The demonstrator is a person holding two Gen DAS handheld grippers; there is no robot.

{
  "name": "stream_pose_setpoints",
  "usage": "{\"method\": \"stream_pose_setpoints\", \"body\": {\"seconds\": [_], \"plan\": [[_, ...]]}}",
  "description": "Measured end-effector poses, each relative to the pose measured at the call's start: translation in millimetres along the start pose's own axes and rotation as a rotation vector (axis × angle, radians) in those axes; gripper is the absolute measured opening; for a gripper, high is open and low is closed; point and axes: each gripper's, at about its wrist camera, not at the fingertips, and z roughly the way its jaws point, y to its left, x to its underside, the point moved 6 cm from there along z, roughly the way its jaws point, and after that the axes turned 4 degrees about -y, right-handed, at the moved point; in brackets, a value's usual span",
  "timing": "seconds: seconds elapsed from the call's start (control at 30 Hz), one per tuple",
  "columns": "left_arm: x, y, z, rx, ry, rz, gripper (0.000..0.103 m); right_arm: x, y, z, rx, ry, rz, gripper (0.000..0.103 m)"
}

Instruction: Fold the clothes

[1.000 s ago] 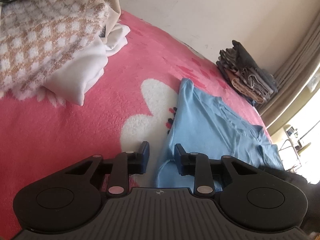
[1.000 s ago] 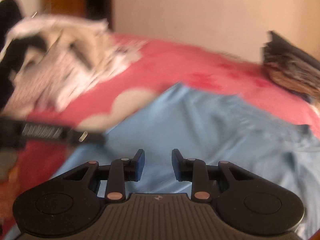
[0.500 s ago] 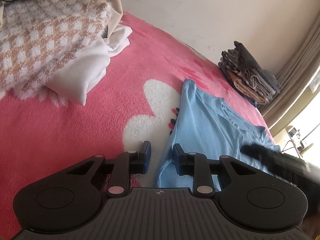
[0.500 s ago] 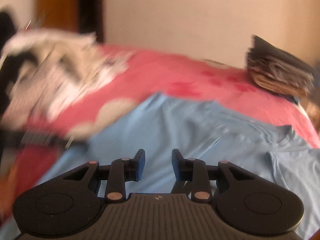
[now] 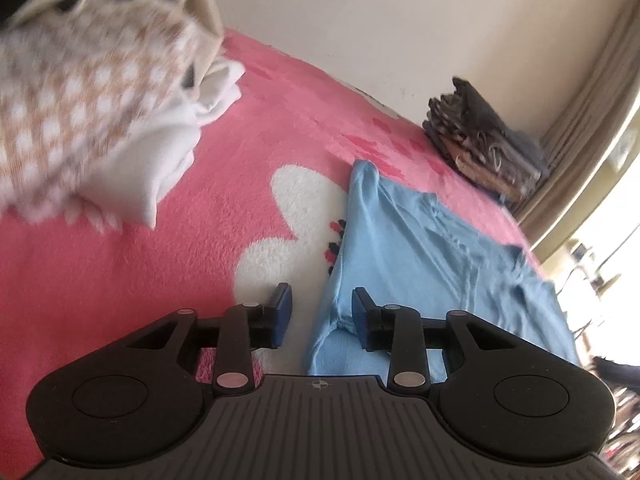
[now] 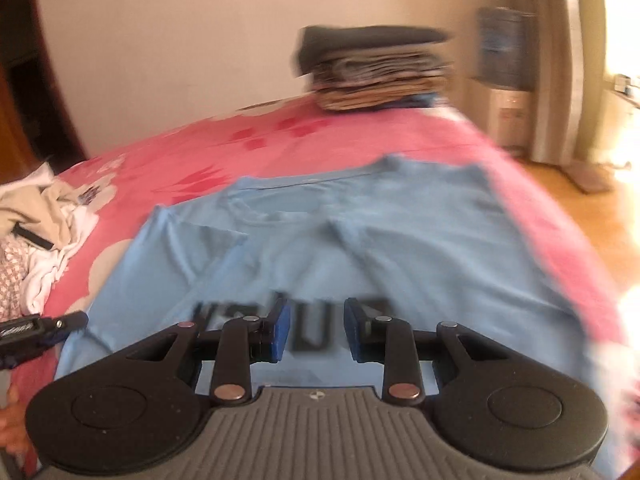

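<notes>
Left hand-held gripper (image 5: pixel 321 317), jaws just opened wider and gripping nothing, straddles the near side edge of the blue T-shirt (image 5: pixel 416 248) spread on the pink bed (image 5: pixel 120 272), while the right hand-held gripper (image 6: pixel 314 330), part-open and empty, hovers over its middle.

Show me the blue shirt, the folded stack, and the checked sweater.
blue shirt (image 6: pixel 400 240): right wrist view, chest.
folded stack (image 5: pixel 484 140): left wrist view, side.
checked sweater (image 5: pixel 76 104): left wrist view, top face.
</notes>
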Motion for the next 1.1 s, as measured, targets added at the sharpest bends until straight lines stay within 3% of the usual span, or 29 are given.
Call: {"method": "stream_pose_setpoints", "body": {"seconds": [0.07,0.17,0.33,0.5,0.63,0.7,0.83,0.93,1.03,1.1], "plan": [[-1.2,-5.4,-15.2,-0.046,-0.009,0.066,0.038,-1.0,-18.7,-44.2,0.031,-0.025,0.036,0.032],[4.0,-7.5,-49.0,-0.072,0.014,0.088,0.041,-0.2,-37.4,-109.5,0.047,-0.071,0.093,0.033],[32.7,-11.5,-117.0,-0.09,0.153,0.001,0.042,22.3,-41.0,-191.9,0.002,-0.105,0.137,0.033],[79.1,-27.3,-174.1,-0.104,0.298,0.03,0.042,51.0,-37.2,-235.6,-0.068,-0.086,0.217,0.033],[105.5,-22.7,-201.4,-0.146,0.361,0.019,0.042,75.0,-24.1,-259.1,-0.142,-0.053,0.251,0.033],[113.5,-17.6,-213.5,-0.179,0.37,0.024,0.042,88.5,-13.3,-260.6,-0.184,-0.004,0.265,0.034],[122.4,-4.9,-230.1,-0.232,0.377,-0.008,0.042,119.0,33.5,-233.7,-0.324,0.194,0.219,0.034],[123.1,-1.2,-236.1,-0.234,0.364,-0.033,0.042,144.1,88.0,-204.6,-0.397,0.267,0.052,0.034],[130.3,1.6,-230.2,-0.235,0.39,-0.028,0.042,171.2,137.6,-181.0,-0.433,0.28,-0.142,0.029],[130.9,8.7,-229.7,-0.219,0.391,-0.089,0.042,191.5,167.1,-167.4,-0.47,0.28,-0.25,0.024]]}}
